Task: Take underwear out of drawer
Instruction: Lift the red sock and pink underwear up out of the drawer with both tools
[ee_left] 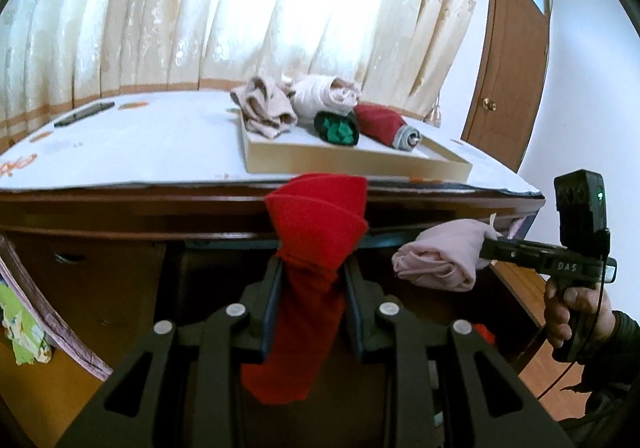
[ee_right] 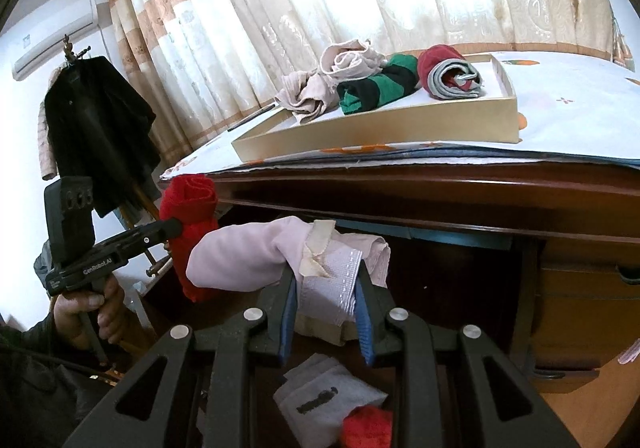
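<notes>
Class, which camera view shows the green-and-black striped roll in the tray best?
The right wrist view: the striped roll lies side-on, its bands clear. The left wrist view shows only its end, partly hidden behind the neighbouring rolls.

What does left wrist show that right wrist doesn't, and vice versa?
Left wrist only: a brown door at the right, a dark phone-like slab on the tabletop, and the right hand gripping its handle.

Right wrist only: a black jacket on a hanger, a wall air conditioner, a grey-white folded garment below the jaws, and the left hand.

Both: the shallow tray holding rolled garments, the curtain, the left gripper shut on the red underwear, and the right gripper shut on the pale pink underwear.
</notes>
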Demonstrator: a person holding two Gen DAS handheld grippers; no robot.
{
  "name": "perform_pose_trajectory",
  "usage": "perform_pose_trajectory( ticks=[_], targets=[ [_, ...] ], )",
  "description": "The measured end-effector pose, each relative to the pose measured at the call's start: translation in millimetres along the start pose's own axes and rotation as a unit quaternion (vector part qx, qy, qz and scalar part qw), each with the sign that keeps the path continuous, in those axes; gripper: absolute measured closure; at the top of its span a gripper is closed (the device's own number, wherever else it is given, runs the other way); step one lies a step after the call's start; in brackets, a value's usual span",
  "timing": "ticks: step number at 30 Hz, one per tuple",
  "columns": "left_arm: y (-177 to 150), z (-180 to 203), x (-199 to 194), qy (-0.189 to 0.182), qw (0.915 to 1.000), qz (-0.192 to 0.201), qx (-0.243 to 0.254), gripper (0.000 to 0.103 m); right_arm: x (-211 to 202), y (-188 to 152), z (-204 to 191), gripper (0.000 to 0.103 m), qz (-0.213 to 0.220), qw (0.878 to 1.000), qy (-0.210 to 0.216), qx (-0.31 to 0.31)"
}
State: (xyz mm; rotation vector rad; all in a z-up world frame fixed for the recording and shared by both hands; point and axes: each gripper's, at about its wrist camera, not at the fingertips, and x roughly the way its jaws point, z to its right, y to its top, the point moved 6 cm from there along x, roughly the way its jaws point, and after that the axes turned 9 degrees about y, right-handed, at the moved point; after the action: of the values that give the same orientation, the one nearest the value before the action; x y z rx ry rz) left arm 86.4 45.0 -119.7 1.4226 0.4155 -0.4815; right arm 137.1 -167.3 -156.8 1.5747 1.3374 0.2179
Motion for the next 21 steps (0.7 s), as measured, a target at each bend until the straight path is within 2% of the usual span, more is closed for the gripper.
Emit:
perform_pose_trajectory(
  ticks=[21],
  targets=[
    [32, 0, -19, 0.013, 0.9988, 0.045, 0.018, 0.077, -9, 8, 7, 0.075, 0.019, 0.999, 0.015, 0.024]
  ],
)
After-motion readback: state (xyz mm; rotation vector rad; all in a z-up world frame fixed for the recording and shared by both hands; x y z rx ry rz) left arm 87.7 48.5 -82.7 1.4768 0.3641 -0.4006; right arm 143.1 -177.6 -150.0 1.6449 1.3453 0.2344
